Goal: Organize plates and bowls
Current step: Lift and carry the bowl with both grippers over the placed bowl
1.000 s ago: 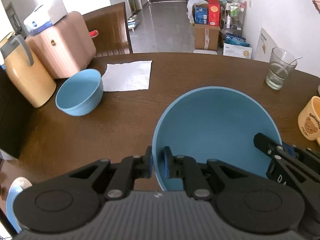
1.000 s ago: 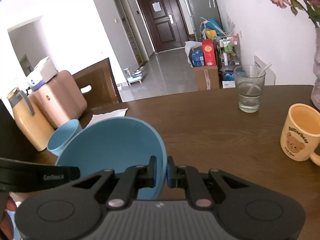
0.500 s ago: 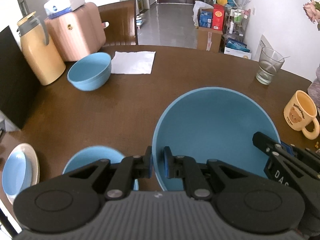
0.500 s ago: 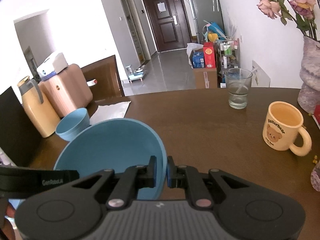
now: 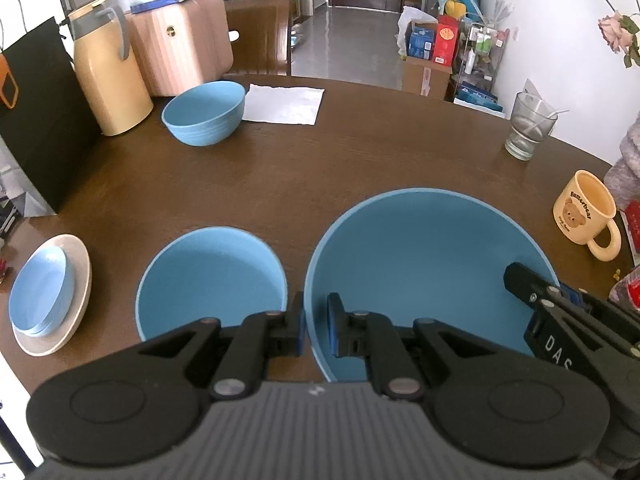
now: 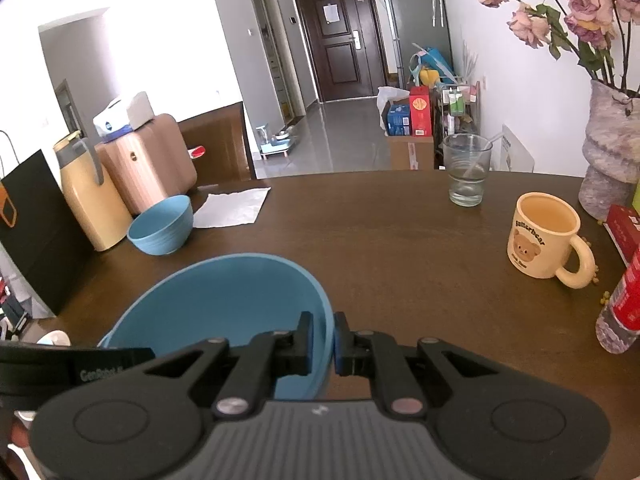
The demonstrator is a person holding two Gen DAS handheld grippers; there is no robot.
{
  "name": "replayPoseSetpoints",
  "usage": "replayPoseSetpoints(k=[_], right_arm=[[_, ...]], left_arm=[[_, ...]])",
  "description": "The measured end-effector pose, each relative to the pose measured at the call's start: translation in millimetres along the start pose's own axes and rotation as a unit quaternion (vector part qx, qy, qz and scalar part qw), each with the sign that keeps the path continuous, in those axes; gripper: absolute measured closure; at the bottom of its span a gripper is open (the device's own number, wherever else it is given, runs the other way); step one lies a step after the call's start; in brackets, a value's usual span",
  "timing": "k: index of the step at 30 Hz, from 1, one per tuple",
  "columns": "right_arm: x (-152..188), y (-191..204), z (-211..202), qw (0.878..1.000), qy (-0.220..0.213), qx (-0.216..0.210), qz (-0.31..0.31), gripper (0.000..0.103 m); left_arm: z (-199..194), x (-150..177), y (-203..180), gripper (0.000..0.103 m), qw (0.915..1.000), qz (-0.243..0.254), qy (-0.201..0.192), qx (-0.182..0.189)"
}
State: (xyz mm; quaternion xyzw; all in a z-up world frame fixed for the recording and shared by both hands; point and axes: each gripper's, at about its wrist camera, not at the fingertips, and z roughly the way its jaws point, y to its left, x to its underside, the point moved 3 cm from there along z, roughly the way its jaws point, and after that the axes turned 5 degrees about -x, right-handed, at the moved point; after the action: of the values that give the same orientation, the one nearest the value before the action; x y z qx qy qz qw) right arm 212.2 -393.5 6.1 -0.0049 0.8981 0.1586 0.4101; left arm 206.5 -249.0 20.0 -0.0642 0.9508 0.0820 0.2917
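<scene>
Both grippers hold one large blue bowl (image 5: 428,264) above the brown table. My left gripper (image 5: 316,330) is shut on its left rim. My right gripper (image 6: 322,344) is shut on its right rim; the bowl also shows in the right wrist view (image 6: 224,308). A second blue bowl (image 5: 212,280) sits on the table just left of the held one. A third blue bowl (image 5: 204,114) stands at the far left, also in the right wrist view (image 6: 162,230). A small blue plate on a white plate (image 5: 82,280) lies at the left edge.
A yellow bear mug (image 5: 586,212), a glass with a straw (image 5: 528,128) and a vase (image 6: 612,152) stand on the right. A white napkin (image 5: 284,104), a yellow jug (image 5: 108,72), a pink box (image 5: 176,48) and a black bag (image 5: 40,120) stand at the far left.
Both grippers have pulled back and risen with the large bowl. The second blue bowl and the stacked plates have come into view at the near left.
</scene>
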Motion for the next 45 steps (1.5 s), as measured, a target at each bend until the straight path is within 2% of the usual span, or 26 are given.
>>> replayPoseSetpoints(k=[21,45], right_arm=[[5.2,63.4,-22.9,0.999,-0.009,-0.007,-0.031,0.093],[0.7,143.4,-0.5,0.998,0.003,-0.01,-0.069,0.093]], left_arm=[[-24.9,8.1,59.6,0.092,0.9994,-0.032,-0.011,0.001],[-11.4,-5.8,138.8,0.092,0.9979,-0.063,-0.003,0.012]])
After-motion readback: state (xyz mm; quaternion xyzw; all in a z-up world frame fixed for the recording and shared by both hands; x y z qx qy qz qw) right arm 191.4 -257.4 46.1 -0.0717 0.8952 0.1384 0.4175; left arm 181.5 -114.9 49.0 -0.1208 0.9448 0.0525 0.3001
